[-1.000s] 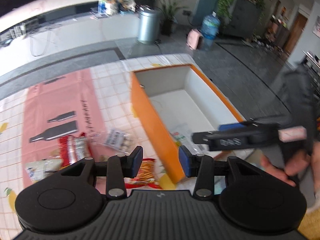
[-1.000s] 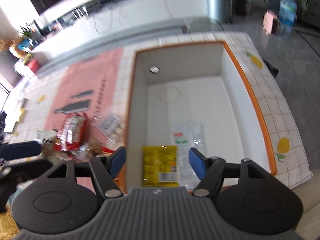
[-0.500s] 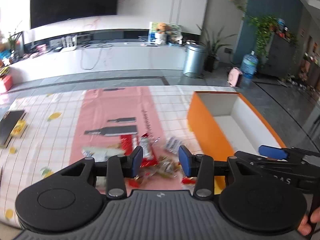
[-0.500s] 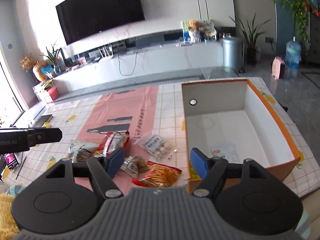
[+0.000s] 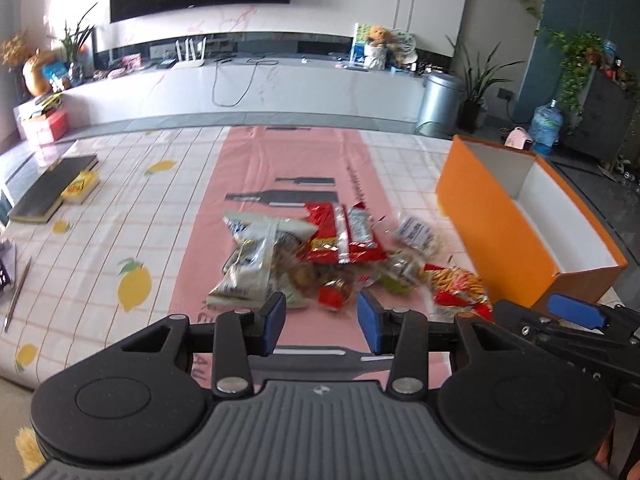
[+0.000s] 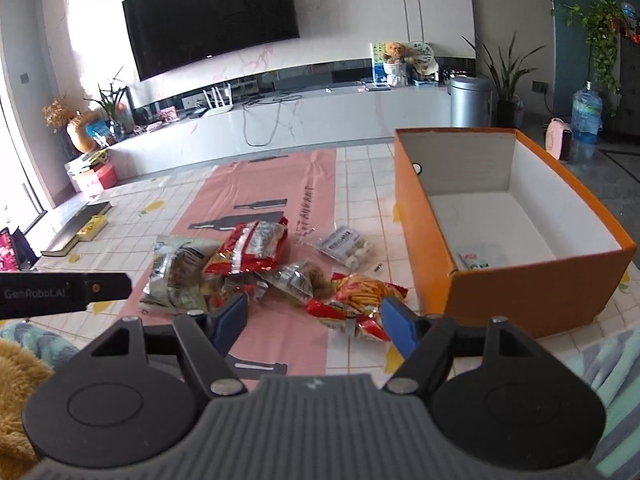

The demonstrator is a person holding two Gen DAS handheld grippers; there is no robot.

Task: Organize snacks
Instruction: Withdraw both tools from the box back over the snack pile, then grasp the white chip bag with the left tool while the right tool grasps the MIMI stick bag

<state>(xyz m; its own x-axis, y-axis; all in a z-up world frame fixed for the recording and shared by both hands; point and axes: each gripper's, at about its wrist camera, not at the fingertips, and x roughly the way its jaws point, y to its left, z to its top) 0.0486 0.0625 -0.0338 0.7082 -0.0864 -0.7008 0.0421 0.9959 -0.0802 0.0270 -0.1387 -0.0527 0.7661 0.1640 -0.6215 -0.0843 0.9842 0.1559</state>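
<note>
The snack pile (image 6: 272, 276) lies on the pink runner (image 6: 280, 200) in the middle of my counter (image 5: 120, 208), just ahead of both my grippers. In it I see a red packet with a clear window (image 6: 250, 250), a silvery-green bag (image 6: 176, 272) at its 9 o'clock, a clear pouch of brown pieces (image 6: 300, 278), a red bag printed with yellow sticks (image 6: 360, 294) and, toward 1 o'clock, a clear pouch of pale sweets (image 6: 346, 248) with a white label too small to read. The orange box (image 6: 520, 292) stands at the pile's 3 o'clock, open-topped, white inside, with one green-and-white packet (image 6: 478, 259) on its floor. The runner carries dark bottle shapes and letters I read only as "AURANT".

My right gripper (image 6: 314, 322) has just been spreading its blue fingers (image 6: 396, 326); nothing is between them. My left gripper (image 5: 322, 322) hangs spread and empty too; seen from the right, its arm reads "GenRoboLAI". A dark book (image 5: 52, 188) lies at 10 o'clock, well apart.
</note>
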